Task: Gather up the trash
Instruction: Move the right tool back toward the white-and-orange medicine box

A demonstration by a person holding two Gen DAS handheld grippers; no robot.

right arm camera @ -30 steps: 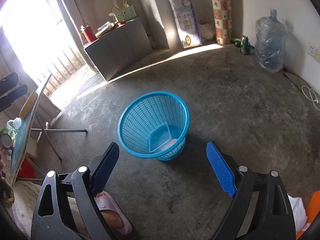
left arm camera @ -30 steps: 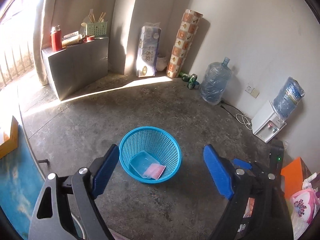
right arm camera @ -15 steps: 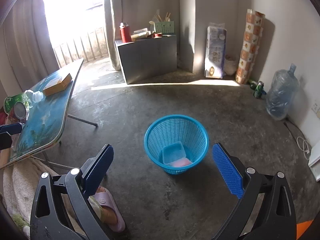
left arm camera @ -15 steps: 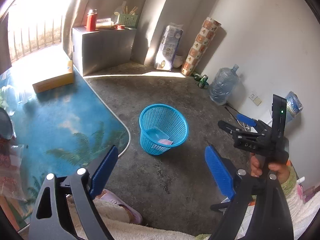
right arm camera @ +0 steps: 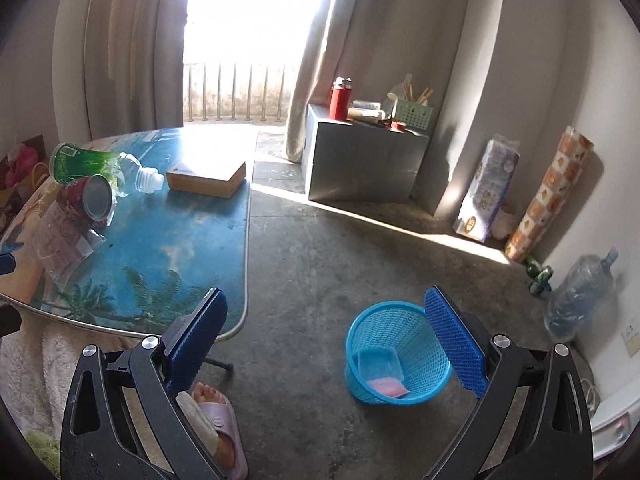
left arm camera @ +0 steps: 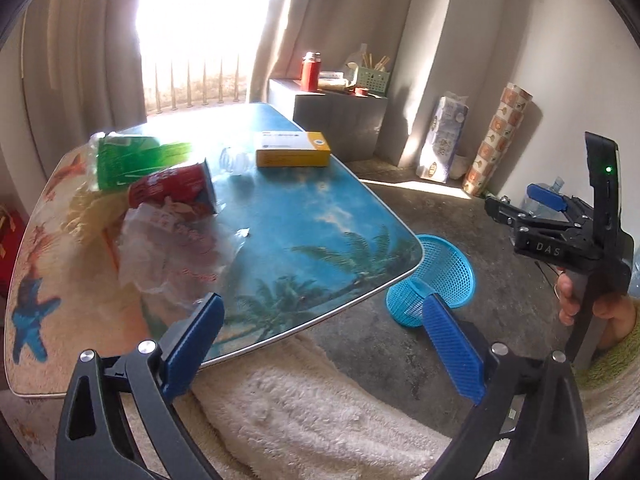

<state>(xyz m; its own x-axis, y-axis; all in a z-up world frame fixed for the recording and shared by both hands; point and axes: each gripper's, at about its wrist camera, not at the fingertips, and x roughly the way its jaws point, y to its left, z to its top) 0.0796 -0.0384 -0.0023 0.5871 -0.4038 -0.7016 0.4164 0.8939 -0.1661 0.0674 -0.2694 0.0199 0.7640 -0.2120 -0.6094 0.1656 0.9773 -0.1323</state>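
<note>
left gripper (left arm camera: 320,344) jaws just been opening, now wide, nothing between them, over the near edge of the table (left arm camera: 304,216). right gripper (right arm camera: 326,344) wide, empty, above the floor. trash on the table: plastic bag (left arm camera: 172,248), red can (left arm camera: 176,190), green bottle (left arm camera: 132,160), yellow box (left arm camera: 294,154). blue basket (right arm camera: 396,352) on the floor beside the table, clear tray (right arm camera: 378,364) and pink packet inside.

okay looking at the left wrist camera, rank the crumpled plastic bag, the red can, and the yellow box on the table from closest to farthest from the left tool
1. The crumpled plastic bag, just beyond the left tool, on the table's near left part.
2. The red can, lying on its side behind the bag.
3. The yellow box, toward the table's far edge, right of the can.
</note>
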